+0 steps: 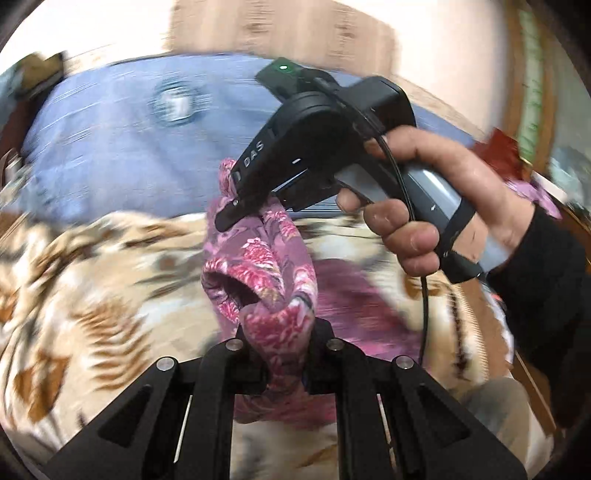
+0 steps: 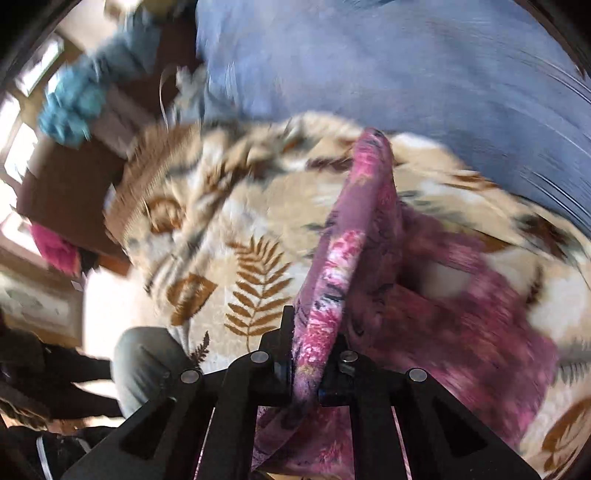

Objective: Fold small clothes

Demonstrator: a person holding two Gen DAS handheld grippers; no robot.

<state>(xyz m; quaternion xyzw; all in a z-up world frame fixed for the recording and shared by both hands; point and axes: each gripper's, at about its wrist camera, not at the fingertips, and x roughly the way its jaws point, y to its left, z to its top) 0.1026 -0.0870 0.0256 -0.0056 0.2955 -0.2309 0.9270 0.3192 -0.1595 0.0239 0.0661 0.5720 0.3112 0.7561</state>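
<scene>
A small purple garment with pink flowers (image 1: pixel 266 258) hangs stretched between my two grippers above a cream blanket with brown leaves (image 1: pixel 92 295). My left gripper (image 1: pixel 282 354) is shut on one bunched end of it. My right gripper (image 1: pixel 231 206), held by a bare hand, is shut on the other end farther away. In the right wrist view the right gripper (image 2: pixel 310 369) pinches a folded edge of the garment (image 2: pixel 354 229), and the rest trails down to the right onto the blanket (image 2: pixel 221 240).
A blue bedcover (image 1: pixel 122 140) lies beyond the blanket. A wooden headboard (image 1: pixel 280 26) stands at the back. In the right wrist view, blue (image 2: pixel 70 107) and pink (image 2: pixel 51 247) clothes lie off the bed at the left, near a grey-trousered knee (image 2: pixel 147 365).
</scene>
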